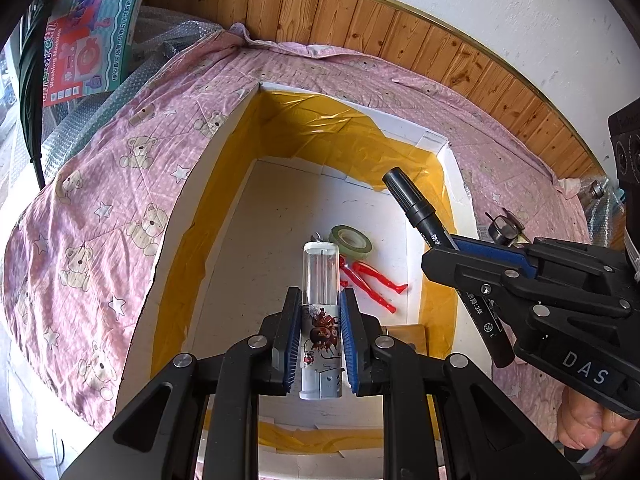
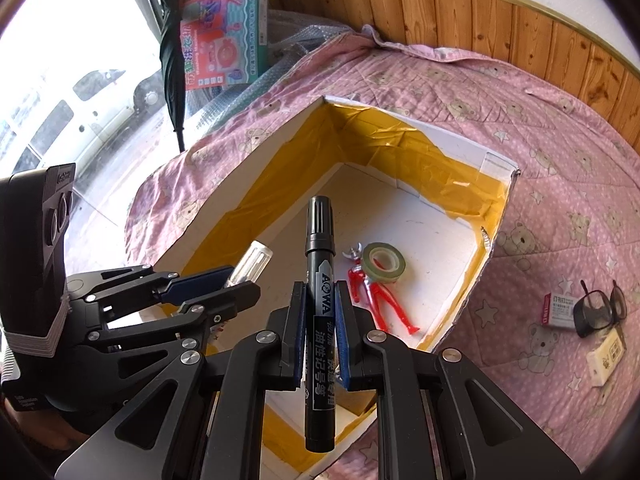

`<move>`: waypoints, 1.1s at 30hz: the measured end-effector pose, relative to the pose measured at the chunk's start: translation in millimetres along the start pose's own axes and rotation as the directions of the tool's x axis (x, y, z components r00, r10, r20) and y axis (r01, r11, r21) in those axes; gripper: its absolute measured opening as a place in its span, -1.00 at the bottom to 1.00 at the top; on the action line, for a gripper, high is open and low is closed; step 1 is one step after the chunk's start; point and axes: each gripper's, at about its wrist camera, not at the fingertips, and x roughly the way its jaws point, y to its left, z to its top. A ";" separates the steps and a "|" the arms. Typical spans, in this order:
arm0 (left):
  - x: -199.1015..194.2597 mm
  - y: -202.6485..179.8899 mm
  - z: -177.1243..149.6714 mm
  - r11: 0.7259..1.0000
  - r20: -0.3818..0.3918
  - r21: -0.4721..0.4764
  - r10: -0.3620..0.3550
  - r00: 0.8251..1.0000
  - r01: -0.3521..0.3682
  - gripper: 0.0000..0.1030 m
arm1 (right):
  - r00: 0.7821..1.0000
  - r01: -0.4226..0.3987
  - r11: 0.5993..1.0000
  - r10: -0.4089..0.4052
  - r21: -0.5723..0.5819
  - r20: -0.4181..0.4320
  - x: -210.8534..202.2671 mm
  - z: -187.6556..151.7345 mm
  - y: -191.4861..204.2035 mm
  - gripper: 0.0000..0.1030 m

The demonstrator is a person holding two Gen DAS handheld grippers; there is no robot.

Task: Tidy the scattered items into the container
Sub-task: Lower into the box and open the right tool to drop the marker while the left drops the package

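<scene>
Clamped in the left gripper [image 1: 320,320] is a clear-capped tube [image 1: 320,280], held over the white box [image 2: 256,184]. At two o'clock, a black marker [image 2: 319,300] is gripped tight by the right gripper [image 2: 319,320]. Inside, tape roll [image 2: 386,262] and red figure [image 2: 380,296] are seen lying.

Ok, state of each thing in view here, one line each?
Left tool: shut on clear-capped tube, above box.
Right tool: shut on black marker, capped, above box.
Box: open.
Tape roll: flat in box.
Red figure: lying in box.
Glasses: on quilt, outside box.
</scene>
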 end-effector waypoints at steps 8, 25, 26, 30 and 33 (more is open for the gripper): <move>7.6 9.4 -0.6 1.000 -0.032 -0.007 0.015 0.999 -0.015 -0.61 | 0.997 -0.028 1.000 0.028 0.007 -0.075 19.0 -1.8 1.2 -0.73; 20.1 24.2 12.8 0.994 -0.119 -0.079 -0.079 0.990 0.070 -0.61 | 0.985 -0.059 0.986 0.082 0.154 -0.152 54.2 38.0 -7.7 -0.73; 21.2 21.6 10.9 0.995 -0.123 -0.074 -0.080 0.989 0.072 -0.61 | 0.985 -0.060 0.986 0.084 0.158 -0.153 56.5 41.6 -6.7 -0.73; 24.3 16.3 3.8 0.997 -0.128 -0.053 -0.065 0.990 0.058 -0.61 | 0.984 -0.050 0.987 0.075 0.150 -0.161 66.5 51.7 0.8 -0.73; 25.2 17.4 1.5 0.997 -0.130 -0.057 -0.063 0.989 0.056 -0.61 | 0.985 -0.040 0.988 0.064 0.148 -0.162 73.0 57.3 4.3 -0.73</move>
